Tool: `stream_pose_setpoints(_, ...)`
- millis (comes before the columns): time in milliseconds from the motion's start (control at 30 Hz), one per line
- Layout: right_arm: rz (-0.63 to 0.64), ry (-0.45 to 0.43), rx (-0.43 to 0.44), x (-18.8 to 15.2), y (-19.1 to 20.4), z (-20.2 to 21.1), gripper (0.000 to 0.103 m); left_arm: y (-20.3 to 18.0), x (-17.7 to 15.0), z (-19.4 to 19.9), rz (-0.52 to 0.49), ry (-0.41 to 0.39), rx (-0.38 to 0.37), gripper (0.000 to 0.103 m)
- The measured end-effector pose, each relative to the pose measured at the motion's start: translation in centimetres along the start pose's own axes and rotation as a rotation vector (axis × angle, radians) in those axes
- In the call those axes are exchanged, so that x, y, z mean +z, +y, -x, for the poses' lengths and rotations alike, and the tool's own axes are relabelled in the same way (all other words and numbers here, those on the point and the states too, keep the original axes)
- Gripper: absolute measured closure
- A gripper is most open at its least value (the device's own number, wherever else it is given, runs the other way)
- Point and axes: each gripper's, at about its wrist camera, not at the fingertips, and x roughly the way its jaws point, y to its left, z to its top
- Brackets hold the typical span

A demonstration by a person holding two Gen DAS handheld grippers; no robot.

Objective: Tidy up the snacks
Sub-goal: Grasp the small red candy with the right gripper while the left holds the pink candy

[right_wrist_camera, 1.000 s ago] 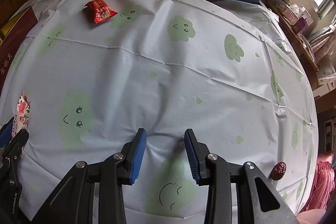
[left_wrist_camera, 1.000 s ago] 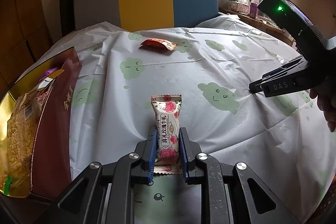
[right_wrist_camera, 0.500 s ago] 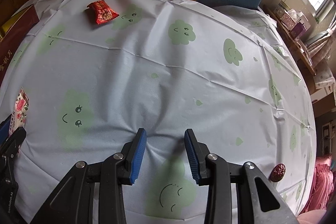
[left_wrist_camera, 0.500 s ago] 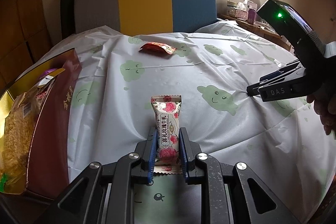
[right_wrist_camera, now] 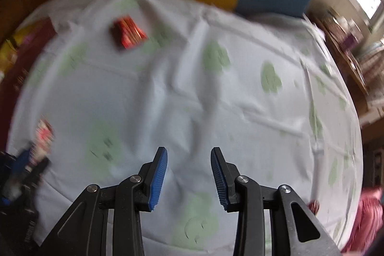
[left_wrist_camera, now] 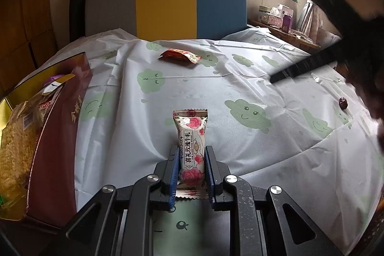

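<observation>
Looking along the left gripper (left_wrist_camera: pixel 190 166) first: its blue pads are clamped on the lower half of a rose-printed nougat bar (left_wrist_camera: pixel 190 143), which stands upright between them over the cloud-print cloth on the worktop (left_wrist_camera: pixel 264 160). That hold is as it was a second ago. At the left edge an open maroon-and-gold snack box (left_wrist_camera: pixel 57 136) already holds a packet of puffed-grain snack (the likely home for the bar, to my eye). A red snack packet (left_wrist_camera: pixel 180 55) lies on the far side of the cloth, and a dark, date-like sweet (left_wrist_camera: pixel 343 103) sits near the right edge. What has changed is on the right: the right gripper (left_wrist_camera: pixel 302 68), sharp a moment back, is now a blurred dark shape, higher in the frame.

From the right wrist view, the right gripper (right_wrist_camera: pixel 188 180) has its jaws partly apart with nothing between them. The whole scene is smeared and looks a little farther off than before, so this hand appears to be lifting away. The red snack packet (right_wrist_camera: pixel 128 34) is well ahead of it; the nougat bar (right_wrist_camera: pixel 44 136) shows faintly at the left. I judge the right hand is setting off for another loose snack while the left waits to box its bar.
</observation>
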Motion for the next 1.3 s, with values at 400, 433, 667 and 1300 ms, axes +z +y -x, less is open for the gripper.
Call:
stream_pose_setpoints(400,0.157,-0.101,0.129,10.9,6.2,-2.0,0.065,0.3,-0.1,0.0,0.019,-0.005,-0.018,0.083)
stream_pose_setpoints(433,0.161,-0.094,0.127,11.5,6.6,-2.5,0.065,0.3,-0.1,0.0,0.02,-0.005,-0.019,0.083)
stream_pose_setpoints(667,0.173,-0.031,0.098,14.0,8.0,-6.4,0.065,0.3,-0.1,0.0,0.024,-0.006,-0.024,0.083)
stream_pose_setpoints(1300,0.092,0.096,0.153,0.3,2.2,-1.0,0.096,0.3,-0.1,0.0,0.017,-0.007,-0.019,0.083)
